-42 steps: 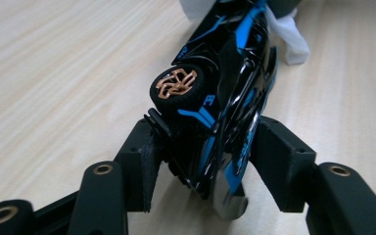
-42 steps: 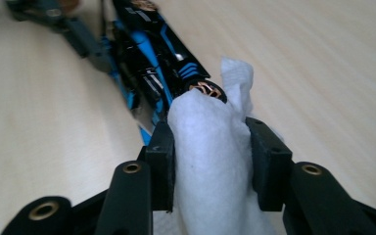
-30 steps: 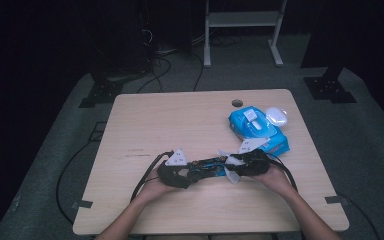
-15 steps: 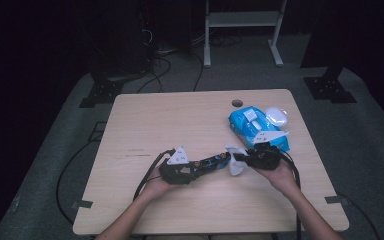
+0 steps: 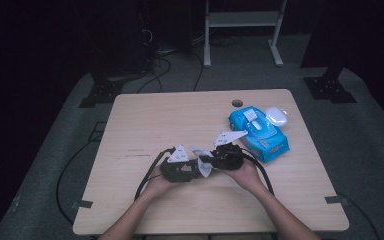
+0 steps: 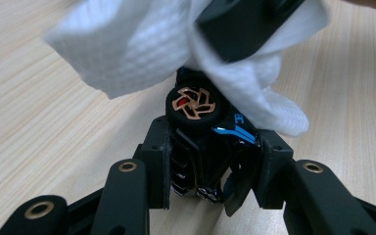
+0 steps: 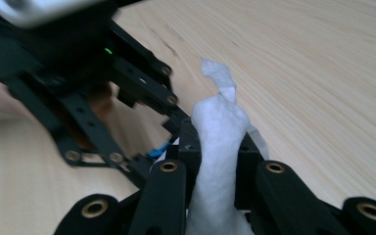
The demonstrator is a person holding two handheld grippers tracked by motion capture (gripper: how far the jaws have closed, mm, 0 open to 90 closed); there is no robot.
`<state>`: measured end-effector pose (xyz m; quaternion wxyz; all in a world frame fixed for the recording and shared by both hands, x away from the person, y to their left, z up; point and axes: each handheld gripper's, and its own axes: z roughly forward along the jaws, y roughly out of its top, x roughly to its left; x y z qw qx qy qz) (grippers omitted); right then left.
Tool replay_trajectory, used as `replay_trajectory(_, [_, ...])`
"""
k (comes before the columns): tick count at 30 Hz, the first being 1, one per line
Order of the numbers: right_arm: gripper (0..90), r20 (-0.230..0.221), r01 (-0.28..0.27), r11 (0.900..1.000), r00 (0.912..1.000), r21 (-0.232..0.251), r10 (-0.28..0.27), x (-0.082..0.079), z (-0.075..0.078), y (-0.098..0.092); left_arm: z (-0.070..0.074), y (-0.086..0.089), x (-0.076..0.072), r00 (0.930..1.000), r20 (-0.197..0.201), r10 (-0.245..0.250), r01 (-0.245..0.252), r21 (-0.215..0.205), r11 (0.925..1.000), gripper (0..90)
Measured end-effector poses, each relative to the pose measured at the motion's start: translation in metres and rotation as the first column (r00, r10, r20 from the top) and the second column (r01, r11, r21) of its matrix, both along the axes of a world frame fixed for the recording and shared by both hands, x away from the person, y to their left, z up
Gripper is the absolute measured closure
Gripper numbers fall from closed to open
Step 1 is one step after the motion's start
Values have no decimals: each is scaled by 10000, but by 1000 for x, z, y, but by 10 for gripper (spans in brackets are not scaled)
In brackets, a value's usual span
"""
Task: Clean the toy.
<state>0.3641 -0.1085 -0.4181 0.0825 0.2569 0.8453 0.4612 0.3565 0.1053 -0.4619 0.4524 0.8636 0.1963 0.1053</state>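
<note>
I have the small black toy car [image 6: 203, 147] clamped between the jaws of my left gripper [image 5: 182, 169], low over the front middle of the tabletop [image 5: 145, 120]; one copper-spoked wheel [image 6: 194, 105] faces the left gripper view. My right gripper [image 5: 219, 160] meets it nose to nose, its jaws pinched on a white wipe [image 7: 219, 147], both pairs having just closed. The wipe drapes over the car's far end and hides it. Just beyond my right hand [image 5: 245, 172] lies a blue wipes pack [image 5: 260, 131], with a white case [image 5: 277, 116] touching its far side.
</note>
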Motion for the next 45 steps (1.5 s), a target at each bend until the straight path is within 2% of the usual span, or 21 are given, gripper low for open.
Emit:
replay_trajectory(5, [796, 452, 788, 9957, 9960, -482, -767, 2, -6, -13, 0, 1, -1, 10000, 49, -68, 68, 44, 10000, 578])
replay_trajectory(8, [801, 123, 879, 9959, 9961, -188, -877, 2, -8, -18, 0, 0, -1, 10000, -38, -66, 66, 30, 10000, 578])
replay_trajectory(10, [801, -28, 635, 9980, 9980, 28, -634, 0, -9, -12, 0, -2, -1, 10000, -38, -58, 58, 13, 10000, 578])
replay_trajectory(12, [801, -258, 144, 9992, 9996, 367, -134, -2, -9, -2, 0, -3, -3, 10000, -38, -39, 39, 11, 10000, 578])
replay_trajectory(14, [801, -80, -127, 9999, 9999, 87, 128, -6, -8, 10, 0, -3, -3, 10000, -45, -75, 75, 23, 10000, 578])
replay_trajectory(16, [801, 91, -170, 9998, 9998, -95, 171, -7, -8, 12, 0, -1, -3, 9999, -8, -112, 112, 48, 9999, 579])
replay_trajectory(18, [801, 56, 79, 9999, 10000, -124, -78, -4, -7, 6, 0, 0, -3, 9998, 20, -180, 180, 46, 9998, 580])
replay_trajectory(21, [801, 352, 826, 9961, 9960, -296, -815, 3, -8, -11, 0, 1, -2, 9998, 3, -195, 195, 14, 9998, 579])
replay_trajectory(22, [801, 317, 1054, 9939, 9940, -318, -1044, 4, -9, -17, 0, 1, -2, 9998, 17, -197, 197, 11, 9998, 579])
replay_trajectory(24, [804, 52, 1253, 9921, 9921, -58, -1253, 5, -10, -23, 0, 0, -2, 9998, 30, -210, 210, -12, 9998, 579])
replay_trajectory(26, [805, 202, 1195, 9926, 9927, -224, -1190, 3, -10, -19, -1, 0, -2, 9998, 13, -202, 202, -36, 9998, 578])
replay_trajectory(30, [802, -10, 490, 9988, 9988, -1, -490, -1, -8, -2, -1, 0, -2, 9999, -50, -165, 165, -57, 9998, 578])
replay_trajectory(32, [761, -62, 295, 9994, 9995, -157, -296, 0, -7, 5, -2, 1, -1, 9998, -116, -155, 154, -162, 9998, 577])
replay_trajectory(35, [625, -67, 253, 9985, 9996, -489, -257, 0, -4, 5, -1, 1, -2, 9997, -6, -230, 230, -73, 9997, 577])
replay_trajectory(38, [568, -249, 167, 9987, 9995, -488, -179, 0, 0, -1, -1, 0, -2, 9997, 27, -250, 251, -71, 9997, 576])
replay_trajectory(42, [497, 41, 263, 9973, 9997, -690, -261, 0, 7, -4, -1, 0, -2, 9997, 26, -230, 230, -75, 9997, 575])
replay_trajectory(45, [480, 469, 420, 9962, 9982, -759, -385, -2, 14, -9, -1, 0, -3, 9997, 84, -229, 229, -15, 9997, 574])
